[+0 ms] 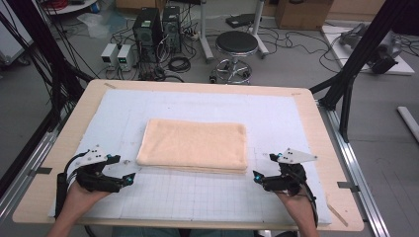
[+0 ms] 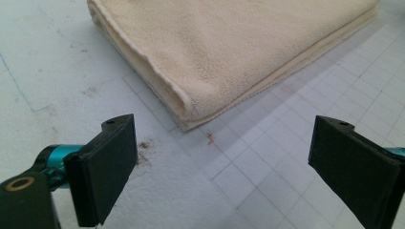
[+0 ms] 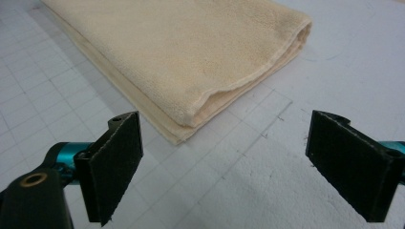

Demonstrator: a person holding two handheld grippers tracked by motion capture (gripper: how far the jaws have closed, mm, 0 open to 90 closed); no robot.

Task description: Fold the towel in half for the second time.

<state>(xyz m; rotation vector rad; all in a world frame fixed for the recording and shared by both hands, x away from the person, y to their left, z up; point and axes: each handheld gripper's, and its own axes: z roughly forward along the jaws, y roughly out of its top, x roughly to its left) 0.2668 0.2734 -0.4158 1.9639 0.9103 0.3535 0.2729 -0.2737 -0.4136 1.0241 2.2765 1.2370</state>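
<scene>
A folded cream towel (image 1: 193, 145) lies flat in the middle of the white gridded mat (image 1: 197, 197). My left gripper (image 1: 123, 169) rests near the towel's front left corner, jaws wide apart and empty. In the left gripper view that towel corner (image 2: 191, 112) lies just ahead of the left gripper (image 2: 219, 164), apart from the pads. My right gripper (image 1: 264, 167) sits off the front right corner, open too. In the right gripper view the layered towel corner (image 3: 191, 121) lies ahead of the right gripper (image 3: 224, 162), with nothing between the pads.
The mat covers a wooden table (image 1: 316, 128) with bare edges on all sides. Beyond the far edge stand a black stool (image 1: 236, 47), computer towers (image 1: 148, 29) and loose cables on the floor. Black frame posts (image 1: 353, 74) rise at the right.
</scene>
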